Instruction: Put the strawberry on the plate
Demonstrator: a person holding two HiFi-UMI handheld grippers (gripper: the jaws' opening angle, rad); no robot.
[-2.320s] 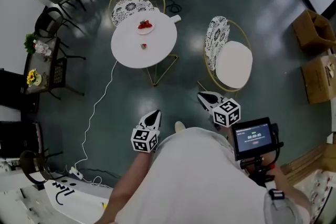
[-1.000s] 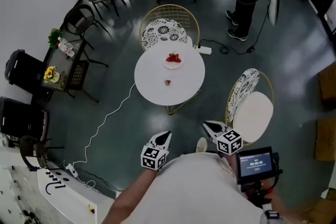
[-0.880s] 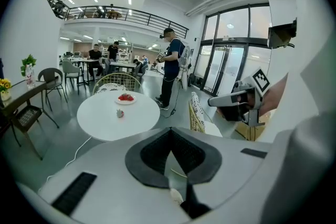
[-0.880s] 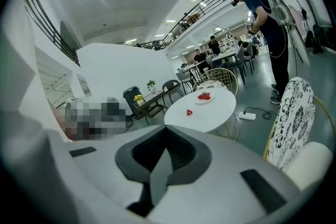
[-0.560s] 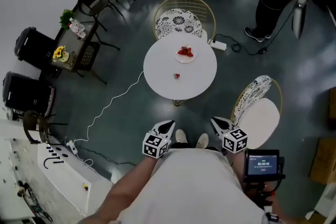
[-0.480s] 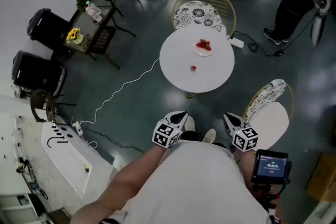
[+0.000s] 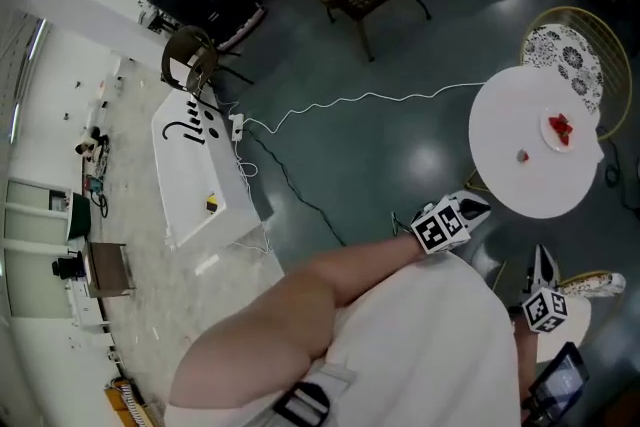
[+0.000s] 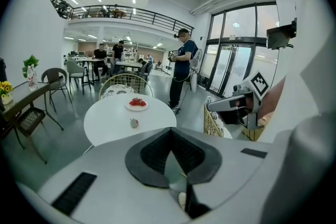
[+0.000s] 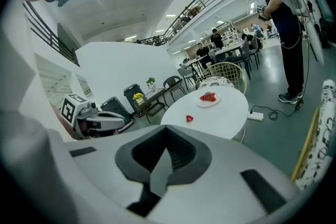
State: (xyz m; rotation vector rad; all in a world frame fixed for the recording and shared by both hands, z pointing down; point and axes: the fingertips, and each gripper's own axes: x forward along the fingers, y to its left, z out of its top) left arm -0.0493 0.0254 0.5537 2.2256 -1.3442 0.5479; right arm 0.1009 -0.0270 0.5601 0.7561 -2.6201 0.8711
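red strawberry [image 7: 522, 155] sitting on white table [image 7: 500, 120] near the plate [image 7: 550, 136], i'm holding left gripper [image 7: 476, 205] and right gripper [image 7: 541, 257] closed and empty

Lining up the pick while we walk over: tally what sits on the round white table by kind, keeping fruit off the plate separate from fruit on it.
plate: 1
loose strawberry on the bare table: 1
heap of strawberries on the plate: 1 (single berries too small to count)
total: 3
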